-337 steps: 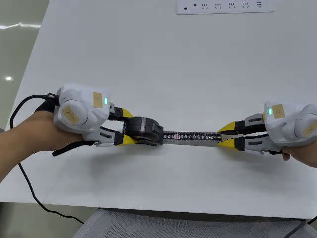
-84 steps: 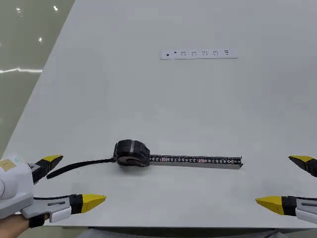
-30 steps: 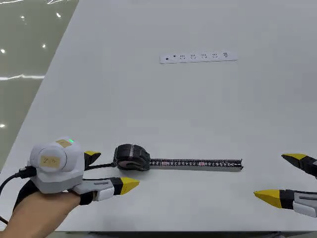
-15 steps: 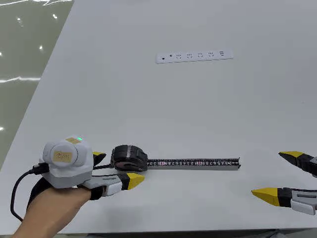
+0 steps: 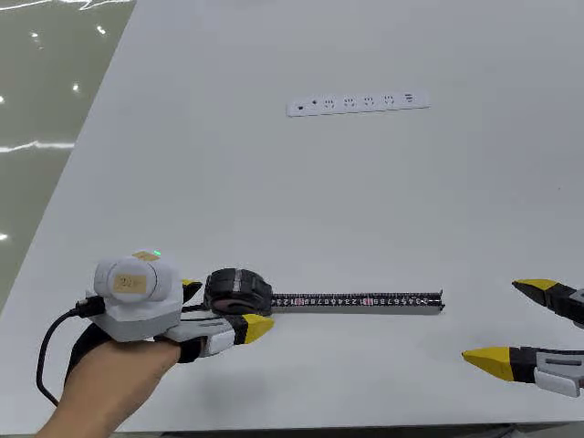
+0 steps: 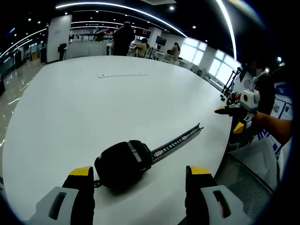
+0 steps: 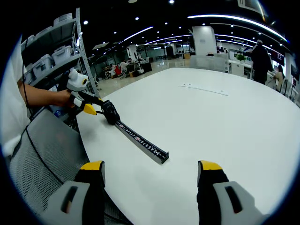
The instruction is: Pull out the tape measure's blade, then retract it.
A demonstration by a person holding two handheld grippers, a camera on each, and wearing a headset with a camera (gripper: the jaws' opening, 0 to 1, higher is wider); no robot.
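I see the white table [image 5: 274, 182] with open room toward its far side and its near edge close below the work. The tape measure [image 5: 237, 291] lies near that edge. Its blade [image 5: 365, 300] is out flat, running left to right, tip toward my right gripper [image 5: 497, 321], which is well apart with jaws open. My left gripper [image 5: 224, 308] has its open jaws flanking the case. 1 power strip [image 5: 358, 102] lies far back.

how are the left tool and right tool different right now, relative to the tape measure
The left tool sits right at the tape measure's case, with its jaws open around it. The right tool hangs clear of the blade's end, with a gap between them. The left tool points along the blade, while the right tool faces back toward it. Both are open and grip nothing.
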